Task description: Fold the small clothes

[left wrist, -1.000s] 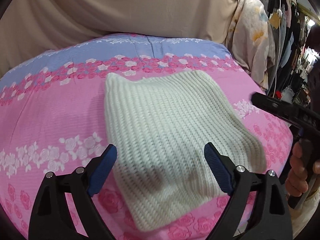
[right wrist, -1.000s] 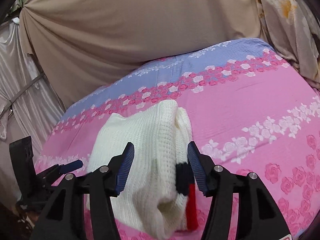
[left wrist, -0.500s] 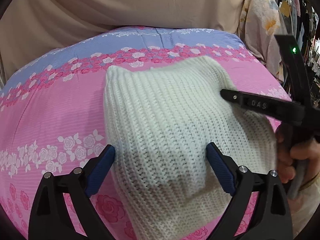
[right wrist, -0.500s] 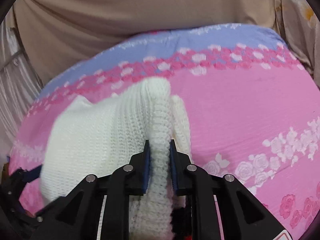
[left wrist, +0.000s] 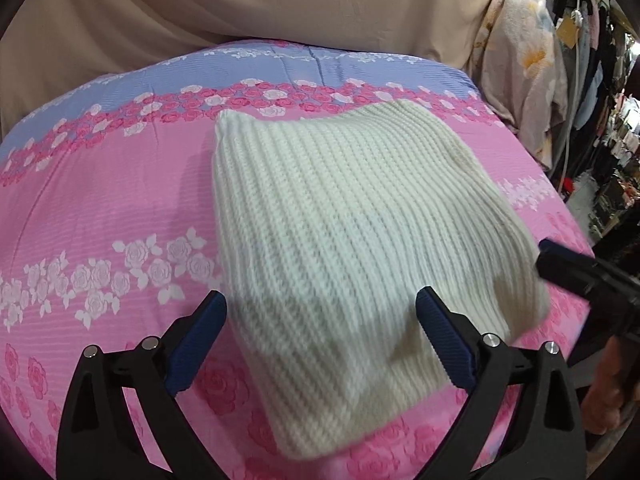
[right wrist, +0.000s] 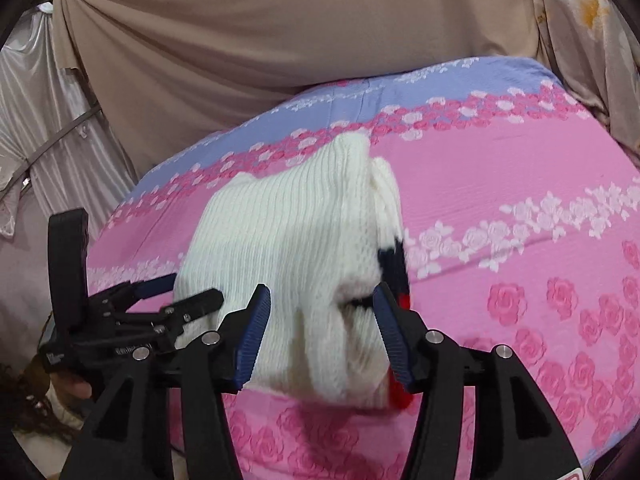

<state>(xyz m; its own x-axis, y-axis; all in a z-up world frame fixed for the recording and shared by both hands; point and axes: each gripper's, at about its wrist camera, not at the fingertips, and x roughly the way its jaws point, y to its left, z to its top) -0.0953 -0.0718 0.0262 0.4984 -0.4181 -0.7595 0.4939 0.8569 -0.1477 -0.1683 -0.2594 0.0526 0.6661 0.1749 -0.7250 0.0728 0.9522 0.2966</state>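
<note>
A cream-white ribbed knit garment (left wrist: 352, 232), folded into a rough square, lies on a pink bedspread printed with roses and a lilac-blue band (left wrist: 100, 184). It sits toward the near right part of the bed, its far corners reaching up to the band of pink and white roses, its near corner close to the near edge. In the right wrist view a strip of navy and red trim (right wrist: 396, 268) shows along the garment's right edge, where the layers are stacked. The left gripper (left wrist: 320, 340) hovers over the near part of the knit with its blue-padded fingers (left wrist: 196, 344) spread very wide; one pad is over bare bedspread on the left, the other over the knit, and nothing is clamped between them. The right gripper (right wrist: 320, 328) sits at the garment's near right corner, its jaws about half apart, having just been opening; the thick folded edge lies between the pads, but they do not appear to press on it. A hand (left wrist: 608, 392) grips the right tool's handle at the right edge of the bed. Beige drapery (right wrist: 280, 40) hangs behind the far edge, and hanging clothes (left wrist: 592, 80) crowd the right side.
</note>
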